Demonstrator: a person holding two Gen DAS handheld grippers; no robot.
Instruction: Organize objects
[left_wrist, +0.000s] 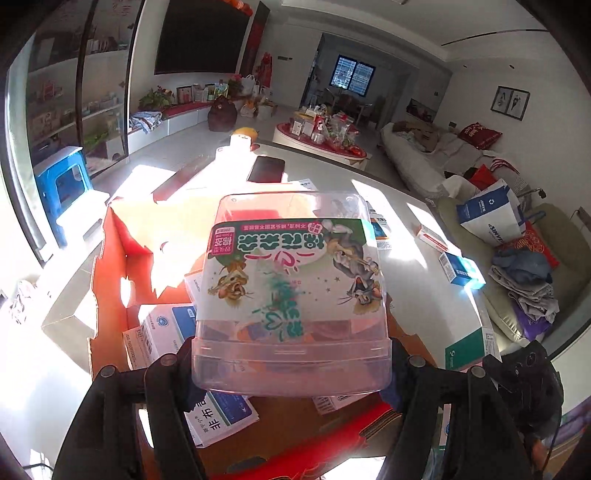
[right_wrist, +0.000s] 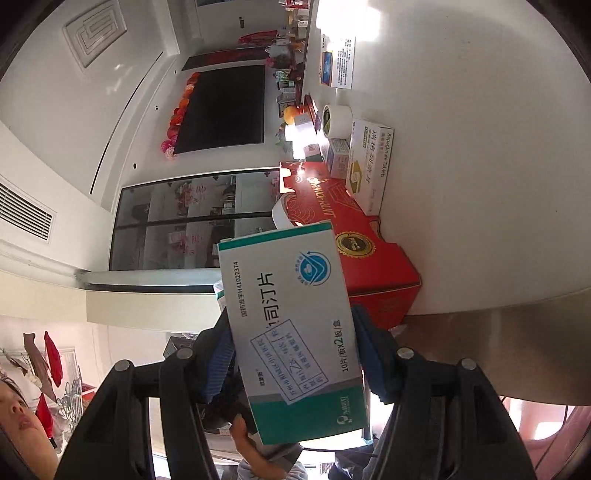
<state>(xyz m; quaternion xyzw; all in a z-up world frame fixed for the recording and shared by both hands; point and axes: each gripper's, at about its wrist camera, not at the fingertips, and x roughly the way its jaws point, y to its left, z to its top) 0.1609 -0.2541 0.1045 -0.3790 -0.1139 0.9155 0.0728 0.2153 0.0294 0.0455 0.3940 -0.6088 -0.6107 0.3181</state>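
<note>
My left gripper (left_wrist: 290, 373) is shut on a clear plastic box (left_wrist: 291, 280) with a cartoon label, and both fingers press on its near end. It hangs over an open red cardboard box (left_wrist: 114, 240) that holds several white and blue medicine boxes (left_wrist: 166, 332). The right wrist view is rolled on its side. There my right gripper (right_wrist: 295, 354) is shut on a white and teal medicine box (right_wrist: 288, 325), held in the air near the red cardboard box (right_wrist: 369, 240) at the edge of the white table (right_wrist: 480, 184).
More medicine boxes (left_wrist: 461, 269) and a dark phone (left_wrist: 266, 169) lie on the table. A tape roll (right_wrist: 336, 118) and a white and gold tablet box (right_wrist: 373, 166) stand beyond the red box. A sofa with clothes (left_wrist: 524, 280) is at the right and a blue stool (left_wrist: 62, 184) at the left.
</note>
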